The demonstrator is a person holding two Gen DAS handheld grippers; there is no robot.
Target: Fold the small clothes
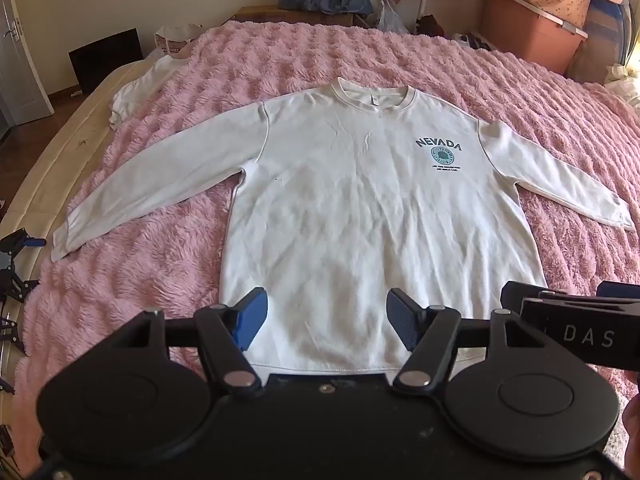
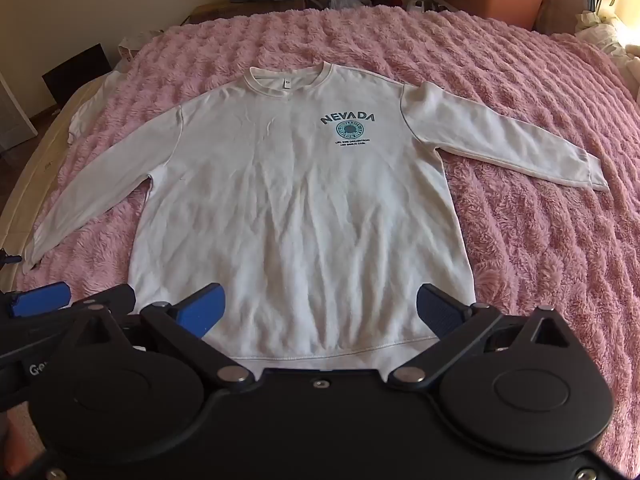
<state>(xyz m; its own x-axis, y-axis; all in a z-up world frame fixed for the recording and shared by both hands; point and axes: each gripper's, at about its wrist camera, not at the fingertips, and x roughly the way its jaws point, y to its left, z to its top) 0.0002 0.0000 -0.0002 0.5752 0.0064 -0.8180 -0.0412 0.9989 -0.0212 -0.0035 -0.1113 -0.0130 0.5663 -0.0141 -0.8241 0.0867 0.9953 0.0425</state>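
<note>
Below the sweatshirt's (image 1: 344, 208) hem you lose the blanket (image 1: 520, 92) behind your grippers' black bodies, the small print under its NEVADA logo (image 2: 347, 130) is unreadable, and another white garment (image 1: 136, 92) beyond its sleeve lies half hidden.

You can read "NEVADA" in dark arched capitals on the chest of the white sweatshirt (image 2: 296, 184), right of its middle. Under it sits a round teal emblem (image 2: 351, 130), its ring of lettering too small to read, and two tiny lines below that you cannot make out either. "DAS" stands in pale letters on the black body of the right tongs (image 1: 588, 338), and "Ge", cut off, on the left tongs (image 2: 38, 369).
</note>
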